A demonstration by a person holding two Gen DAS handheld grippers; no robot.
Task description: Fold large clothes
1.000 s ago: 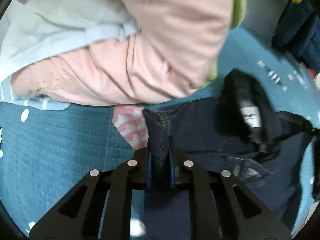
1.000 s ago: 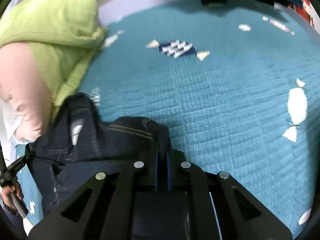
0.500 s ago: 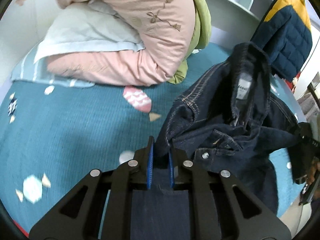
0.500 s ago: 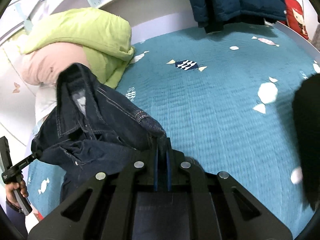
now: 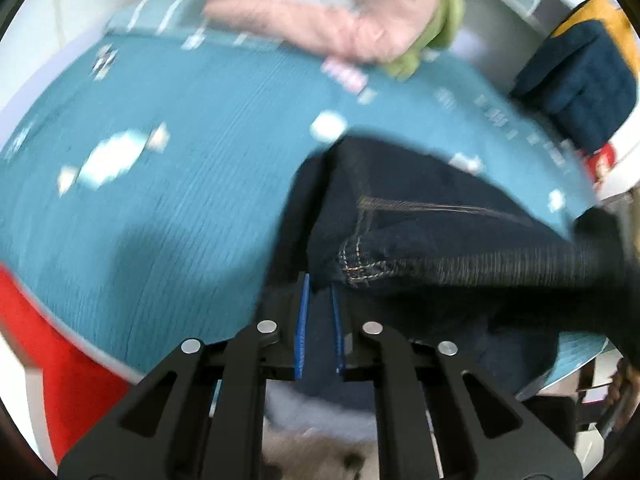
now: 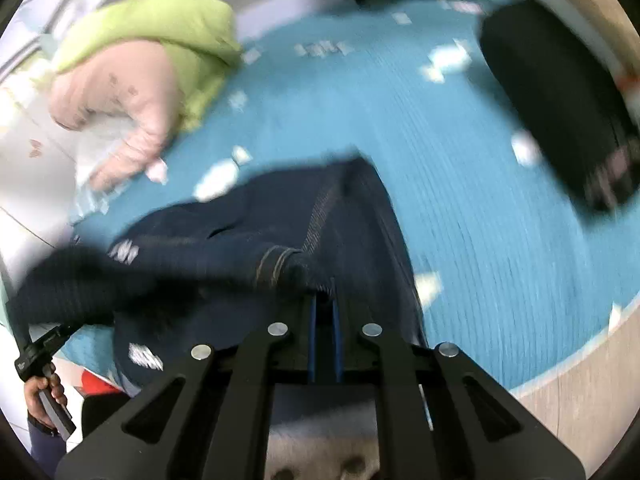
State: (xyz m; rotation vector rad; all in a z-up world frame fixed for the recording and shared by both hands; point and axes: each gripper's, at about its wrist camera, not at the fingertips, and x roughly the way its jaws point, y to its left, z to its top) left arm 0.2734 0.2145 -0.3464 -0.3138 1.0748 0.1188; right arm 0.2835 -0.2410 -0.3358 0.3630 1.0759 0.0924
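A dark blue denim jacket (image 5: 420,216) with tan stitching is stretched between both grippers above a teal bedspread (image 5: 180,200). My left gripper (image 5: 319,292) is shut on one edge of the denim, which runs off to the right. In the right wrist view the same denim jacket (image 6: 280,220) spreads to the left, and my right gripper (image 6: 324,300) is shut on a seamed corner of it. Part of the jacket hangs over the bed's near edge. Both views are blurred by motion.
Pink, white and lime green bedding (image 6: 152,60) is piled at the head of the bed (image 6: 440,152). A navy and yellow padded coat (image 5: 580,80) hangs at the far right. A black garment (image 6: 560,100) lies at the right. A hand (image 6: 44,392) holds the other gripper's handle.
Both grippers have pulled back toward the near edge of the bed, dragging the jacket away from the pillows. The jacket has gone from bunched up to stretched out between them.
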